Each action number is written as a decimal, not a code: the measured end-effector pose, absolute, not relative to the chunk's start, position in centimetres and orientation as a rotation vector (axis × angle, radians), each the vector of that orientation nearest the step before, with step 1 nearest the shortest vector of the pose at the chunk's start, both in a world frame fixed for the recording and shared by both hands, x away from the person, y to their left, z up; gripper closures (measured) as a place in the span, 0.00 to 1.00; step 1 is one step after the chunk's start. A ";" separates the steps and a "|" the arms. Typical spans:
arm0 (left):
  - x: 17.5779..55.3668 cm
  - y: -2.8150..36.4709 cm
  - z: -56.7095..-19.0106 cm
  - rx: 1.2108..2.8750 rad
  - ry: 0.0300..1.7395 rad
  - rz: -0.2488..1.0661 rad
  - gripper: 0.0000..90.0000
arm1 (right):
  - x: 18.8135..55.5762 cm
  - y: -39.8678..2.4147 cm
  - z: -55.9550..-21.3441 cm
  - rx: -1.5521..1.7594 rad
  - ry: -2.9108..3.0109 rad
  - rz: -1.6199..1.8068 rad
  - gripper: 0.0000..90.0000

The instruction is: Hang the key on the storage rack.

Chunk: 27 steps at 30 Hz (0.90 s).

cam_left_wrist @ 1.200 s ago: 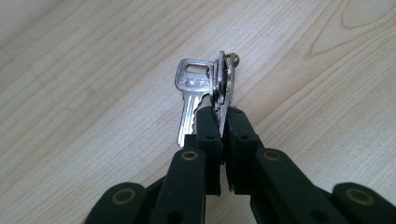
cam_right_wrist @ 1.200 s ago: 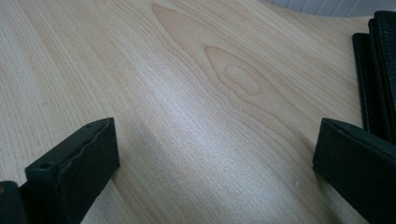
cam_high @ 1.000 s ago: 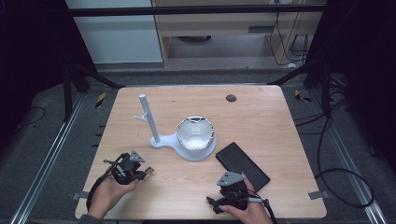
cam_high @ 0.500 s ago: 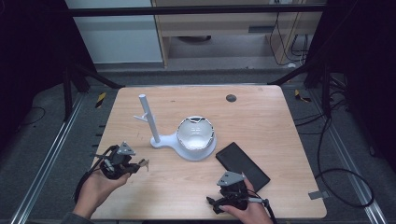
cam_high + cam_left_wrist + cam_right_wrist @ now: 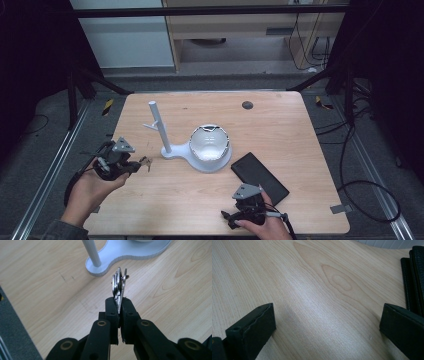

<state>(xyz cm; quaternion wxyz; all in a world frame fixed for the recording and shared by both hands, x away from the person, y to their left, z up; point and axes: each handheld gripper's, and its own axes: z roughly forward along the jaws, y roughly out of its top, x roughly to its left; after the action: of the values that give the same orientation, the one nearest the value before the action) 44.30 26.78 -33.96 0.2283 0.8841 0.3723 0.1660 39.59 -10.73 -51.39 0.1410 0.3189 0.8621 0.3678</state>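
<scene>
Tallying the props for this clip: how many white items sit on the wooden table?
1: a white plastic stand at the table's centre, with an upright post and a round bowl-like holder on one shared base. Nothing seems hidden.

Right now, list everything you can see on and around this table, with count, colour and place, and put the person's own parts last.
Table: one, light wood, centre of the high view.
Stand: one, white, flat base with an upright post and a side peg, table middle.
Bowl: one, white, on the stand's base.
Wallet: one, black, flat on the table right of the stand.
Small round thing: one, dark, far side of the table; too small to identify.
Keys: one bunch, silver, clamped in the left gripper's fingers, off the table.
Left gripper: one, black, shut on the keys, left of the stand.
Right gripper: one, black, fingers open, at the near edge beside the wallet.
</scene>
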 end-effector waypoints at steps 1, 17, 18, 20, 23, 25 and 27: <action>44.3 26.8 -33.5 2.431 1.027 0.464 0.95 | 39.6 -10.7 -51.4 0.921 2.489 1.062 0.01; 44.7 26.1 -29.4 2.441 0.989 0.545 0.95 | 39.6 -10.7 -51.4 0.926 2.488 1.062 0.01; 44.7 26.0 -29.3 2.442 0.994 0.540 0.95 | 39.6 -10.7 -51.4 0.926 2.488 1.062 0.01; 44.9 25.9 -29.0 2.447 1.003 0.544 0.95 | 39.6 -10.7 -51.4 0.925 2.487 1.062 0.01; 45.2 25.7 -28.4 2.446 1.007 0.557 0.95 | 39.6 -10.7 -51.4 0.926 2.488 1.062 0.01; 45.5 25.6 -28.0 2.445 1.009 0.563 0.95 | 39.6 -10.7 -51.4 0.925 2.487 1.062 0.01; 45.8 25.4 -27.6 2.448 1.011 0.568 0.95 | 39.6 -10.7 -51.4 0.925 2.488 1.061 0.01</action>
<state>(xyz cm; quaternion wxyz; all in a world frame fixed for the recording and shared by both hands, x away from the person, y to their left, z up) 45.76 25.44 -27.60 0.2148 0.8826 0.3645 0.2048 39.58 -10.71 -51.40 0.1411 0.3204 0.8616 0.3675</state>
